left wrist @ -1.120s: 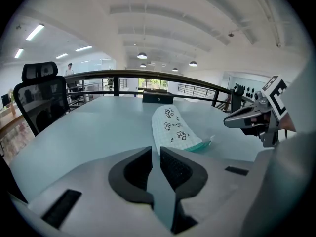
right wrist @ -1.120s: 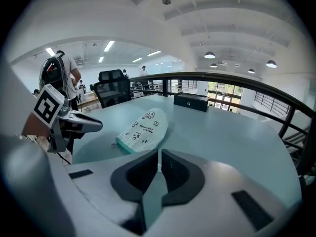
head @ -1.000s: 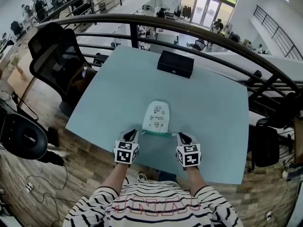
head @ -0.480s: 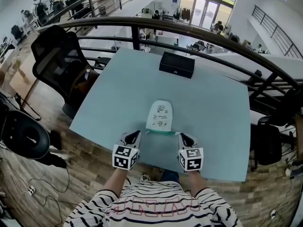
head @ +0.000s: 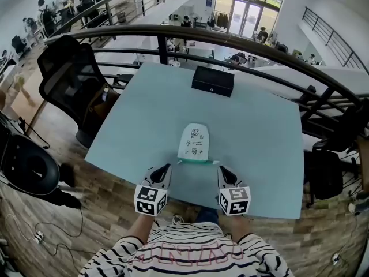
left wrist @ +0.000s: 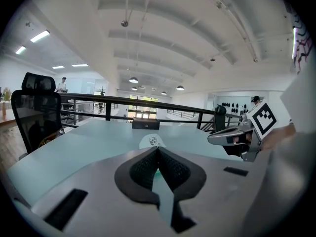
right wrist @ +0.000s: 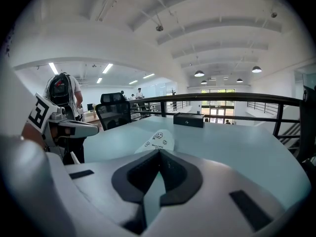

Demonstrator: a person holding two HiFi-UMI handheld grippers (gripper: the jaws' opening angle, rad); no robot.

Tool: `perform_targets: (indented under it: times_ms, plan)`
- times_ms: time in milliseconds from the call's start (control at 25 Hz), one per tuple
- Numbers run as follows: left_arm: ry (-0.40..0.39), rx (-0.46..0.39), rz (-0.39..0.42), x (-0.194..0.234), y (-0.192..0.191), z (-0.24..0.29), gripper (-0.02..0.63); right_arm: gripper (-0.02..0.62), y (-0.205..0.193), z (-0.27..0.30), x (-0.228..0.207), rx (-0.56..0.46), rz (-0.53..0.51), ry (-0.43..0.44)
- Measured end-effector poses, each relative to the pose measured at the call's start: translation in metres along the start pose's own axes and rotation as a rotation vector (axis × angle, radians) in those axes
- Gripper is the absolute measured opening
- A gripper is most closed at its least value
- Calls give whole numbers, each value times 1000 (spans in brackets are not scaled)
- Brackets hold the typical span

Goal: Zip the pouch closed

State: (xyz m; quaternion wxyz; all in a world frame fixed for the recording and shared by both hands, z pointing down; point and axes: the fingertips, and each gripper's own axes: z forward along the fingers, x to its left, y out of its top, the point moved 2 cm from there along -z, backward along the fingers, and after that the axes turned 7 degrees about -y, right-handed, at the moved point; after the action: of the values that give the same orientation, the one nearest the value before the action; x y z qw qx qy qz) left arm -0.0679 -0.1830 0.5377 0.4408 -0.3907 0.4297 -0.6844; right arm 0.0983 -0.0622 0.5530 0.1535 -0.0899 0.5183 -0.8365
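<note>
Overhead, a pale teal table (head: 259,131) fills the frame, w/ a black office chair (head: 69,74) off its left edge and a black box (head: 213,81) near the middle of the far edge. 1 white pouch (head: 194,143), printed w/ small drawings, lies flat close to the near edge, approx. centred, its rounded end toward the box. The left gripper (head: 166,167) and right gripper (head: 221,169) hover at the near edge, 1 either side of the pouch's near end, neither touching it. Both are clenched w/ nothing btwn the pads, as each gripper view confirms.

A green zip strip (head: 196,162) runs across the pouch's near end, parallel to the table's near edge. The slider is too small to make out.

Handling, as judged: the pouch looks thin, soft and light, so it will prob. slide or buckle on the smooth top if pulled 1-handed. Best bet is to pinch 1 end of the zip strip to anchor it, then take the slider tab w/ the other claw and draw it along the strip.
</note>
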Motion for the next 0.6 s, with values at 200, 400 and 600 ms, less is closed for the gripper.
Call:
perform_targets:
  times_ms: [200,400,600]
  plan:
    - [-4,-13,-6,-6,-1,-10,25,26,-3,-10,4,-7,8,4]
    - [-9,-22,-7,-11,-4,-16,25,26,-7,-14,7,-5,5,12]
    - [-12,-24,-2,-12,-5,-18,25,26,-8,-14,9,-9,-8,20]
